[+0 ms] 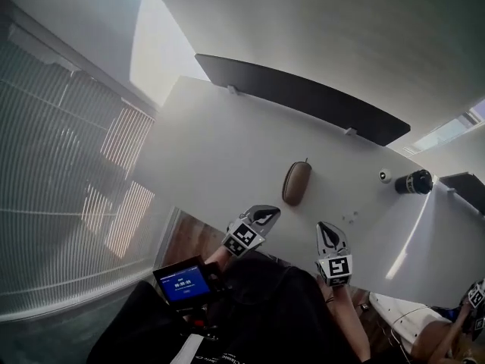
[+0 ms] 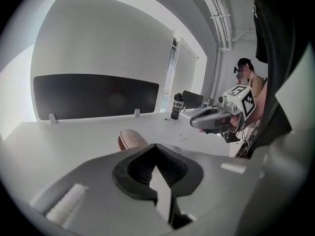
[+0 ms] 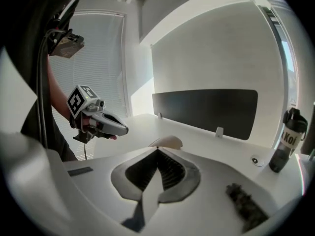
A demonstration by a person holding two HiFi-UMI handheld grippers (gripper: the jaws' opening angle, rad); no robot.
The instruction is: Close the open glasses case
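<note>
Head view: we log one white counter [image 1: 227, 150], backed by one dark divider panel [image 1: 303, 97], with slatted blinds [image 1: 76, 165] at left. One glasses case [image 1: 296, 183], brown, oval, lid apparently down, lies mid-counter just ahead of two grippers: left gripper [image 1: 267, 214] and right gripper [image 1: 326, 231]. One dark bottle [image 1: 414, 181] stands far right.

Left gripper view: fingers [image 2: 140, 168] together, holding nothing; the case sits just beyond.

Right gripper view: fingers [image 3: 172, 168] likewise together and empty, the case just past their tips.

A white table [image 1: 220, 150] fills the centre, a dark divider panel [image 1: 303, 95] lines its upper edge, a black bottle [image 1: 414, 182] stands at right, and window blinds [image 1: 61, 173] cover the left.
</note>
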